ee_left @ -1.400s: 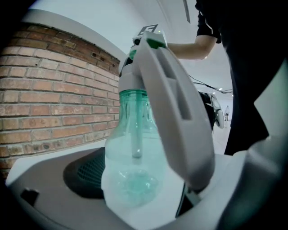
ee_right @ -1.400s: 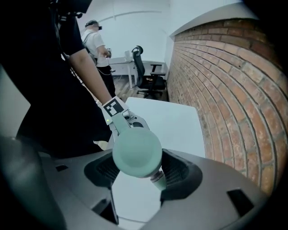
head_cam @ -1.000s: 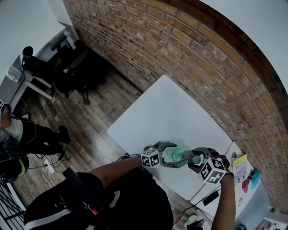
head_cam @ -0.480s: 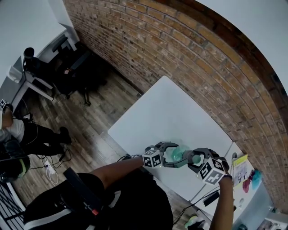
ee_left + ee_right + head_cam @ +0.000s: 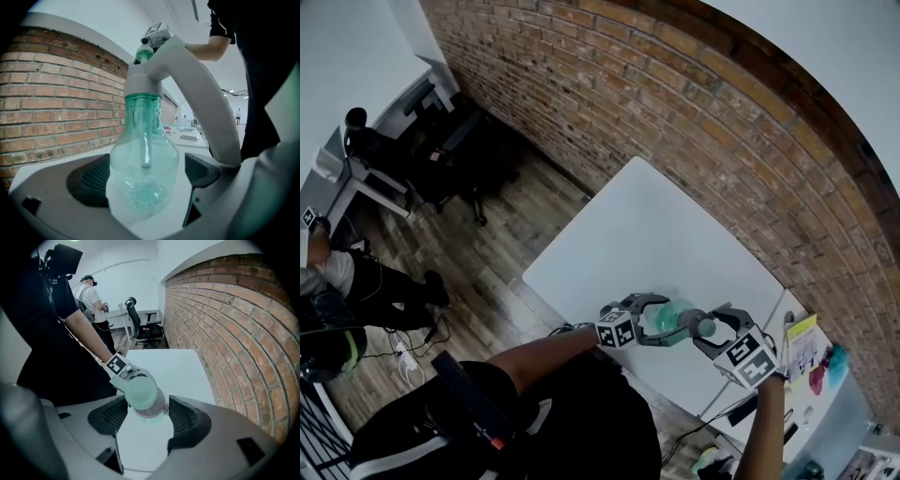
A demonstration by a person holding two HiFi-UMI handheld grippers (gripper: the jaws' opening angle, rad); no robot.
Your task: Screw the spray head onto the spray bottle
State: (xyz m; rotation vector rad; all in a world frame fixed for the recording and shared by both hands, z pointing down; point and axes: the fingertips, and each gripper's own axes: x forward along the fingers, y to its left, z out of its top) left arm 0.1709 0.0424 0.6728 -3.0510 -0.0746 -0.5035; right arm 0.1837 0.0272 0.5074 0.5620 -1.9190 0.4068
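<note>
The left tool point(image 5: 147, 176) is clamped on the round belly of the clear green spray bottle point(image 5: 673, 319), holding it off the white worktop point(image 5: 656, 234) near the lower middle of the head view. The bottle's base faces this tool's camera. The right tool point(image 5: 147, 413) meets it from the opposite end, its two dark pads pressed against either side of the spray head point(image 5: 142, 84), a white collar with a green top that sits on the bottle's neck. The bottle's long axis runs straight from one tool to the other, roughly left to right across the head view, so the two tools face each other along it. That line is what the coming turn depends on: the right tool would need to roll about this axis while the left holds the body steady, since any tilt risks cross-threading. How far the collar is already threaded down cannot be told.
</note>
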